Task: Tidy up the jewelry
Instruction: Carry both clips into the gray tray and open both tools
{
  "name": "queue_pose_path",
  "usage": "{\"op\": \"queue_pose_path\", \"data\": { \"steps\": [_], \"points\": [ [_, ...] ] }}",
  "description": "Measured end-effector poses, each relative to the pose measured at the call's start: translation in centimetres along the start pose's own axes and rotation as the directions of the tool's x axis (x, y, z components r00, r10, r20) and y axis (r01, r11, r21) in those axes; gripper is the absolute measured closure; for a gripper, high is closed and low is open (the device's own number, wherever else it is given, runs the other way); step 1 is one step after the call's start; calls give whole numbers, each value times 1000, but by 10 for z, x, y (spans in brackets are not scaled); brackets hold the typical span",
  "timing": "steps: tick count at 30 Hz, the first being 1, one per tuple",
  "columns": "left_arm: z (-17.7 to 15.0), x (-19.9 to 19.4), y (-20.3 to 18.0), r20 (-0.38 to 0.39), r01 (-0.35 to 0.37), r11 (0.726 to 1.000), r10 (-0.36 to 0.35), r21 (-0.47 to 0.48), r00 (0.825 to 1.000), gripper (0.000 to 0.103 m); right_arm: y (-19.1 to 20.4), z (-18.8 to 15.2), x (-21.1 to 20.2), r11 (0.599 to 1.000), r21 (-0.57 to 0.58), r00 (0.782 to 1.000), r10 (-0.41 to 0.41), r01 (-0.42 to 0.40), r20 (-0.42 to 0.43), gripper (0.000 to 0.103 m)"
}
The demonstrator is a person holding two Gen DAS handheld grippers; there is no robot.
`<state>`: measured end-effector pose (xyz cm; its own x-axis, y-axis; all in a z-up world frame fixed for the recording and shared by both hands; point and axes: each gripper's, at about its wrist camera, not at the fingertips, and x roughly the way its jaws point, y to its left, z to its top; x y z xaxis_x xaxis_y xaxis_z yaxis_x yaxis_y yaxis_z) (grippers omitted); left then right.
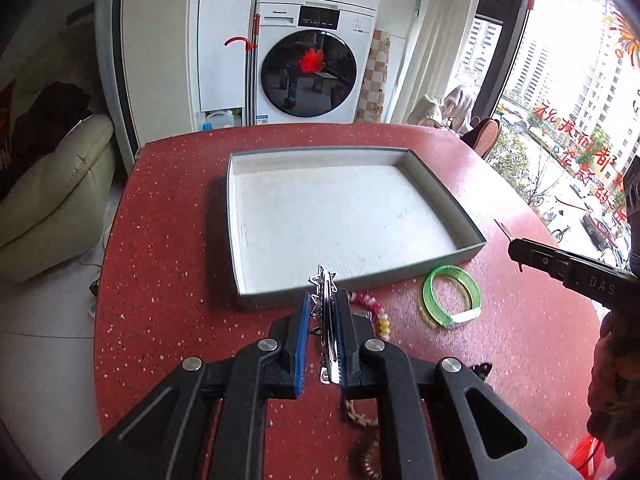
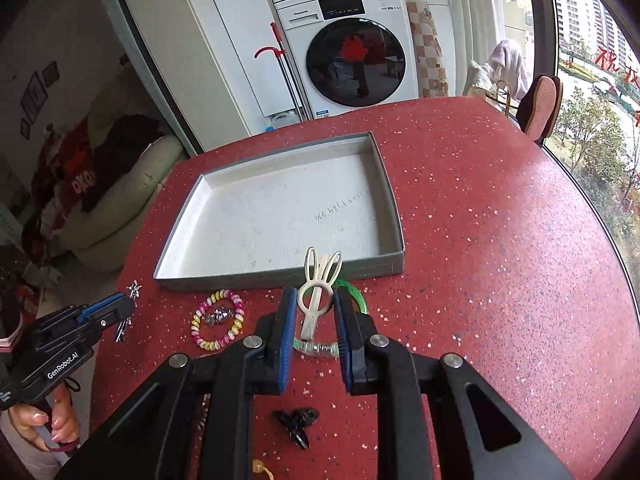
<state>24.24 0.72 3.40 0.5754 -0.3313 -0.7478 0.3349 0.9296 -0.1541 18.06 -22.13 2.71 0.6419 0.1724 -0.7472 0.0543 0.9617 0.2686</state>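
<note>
Star hair clip point(image 1: 325, 312) sits pinched in the left tool point(image 1: 324, 312), rabbit-ear clip point(image 2: 318, 288) in the right tool point(image 2: 316, 308), both just short of the empty tray point(image 1: 236, 220) ahead; thin clips could twist or slip (narrow contact). Green bangle point(image 2: 352, 292) hides behind the right tool

Shallow tray point(image 1: 436, 200) wall ahead, low
</note>
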Motion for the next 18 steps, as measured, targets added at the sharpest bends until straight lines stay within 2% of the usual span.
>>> {"op": "queue_pose_path", "data": {
  "steps": [5,9,14,18],
  "points": [
    [46,34,2,11,-31,999,31,-29,999,73,5,44,33,1000,-12,1000,22,-22,-13,82],
    [76,72,7,-11,-37,998,37,-50,999,73,6,74,66,1000,-19,999,18,-18,-28,82],
    [91,124,8,-55,-107,994,105,-36,993,73,3,96,110,1000,-21,998,7,-8,-61,82],
    [88,155,11,-98,-158,987,156,-13,983,73,-3,98,143,1000,-21,994,-19,17,-105,82]
  ]
}}
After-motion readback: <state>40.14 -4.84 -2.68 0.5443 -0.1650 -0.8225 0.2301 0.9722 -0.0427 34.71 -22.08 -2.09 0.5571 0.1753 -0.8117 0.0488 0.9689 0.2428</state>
